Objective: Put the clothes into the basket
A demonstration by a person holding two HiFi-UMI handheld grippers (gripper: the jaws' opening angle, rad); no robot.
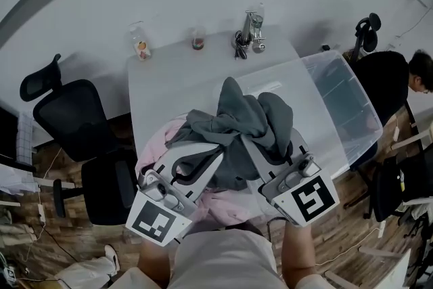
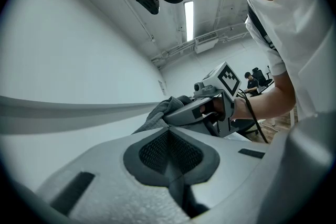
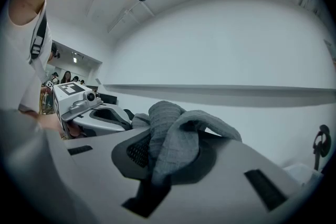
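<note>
Both of my grippers are closed on the grey garment. The right gripper clamps a thick fold that bulges up between its jaws and spills over them. The left gripper has its jaws pressed together on another part of the same cloth, which shows just past their tips. The garment hangs bunched between the two, raised above the table near its front edge.

A pink garment lies heaped on the table right under the grey one, spreading to the left of my grippers. The basket, a clear plastic bin, stands at the table's right side, apart from the lifted cloth, and looks empty. Along the table's far edge stand a small bottle, a cup, a bunch of keys and a shiny container. A black office chair sits off the table's left side, and another person sits beyond the basket.

I hold both grippers level, pointing away from me across the table's front edge and angled in towards each other, so their tips nearly meet under the cloth. Their marker cubes face up, close to my body. My right hand is wrapped round its handle
</note>
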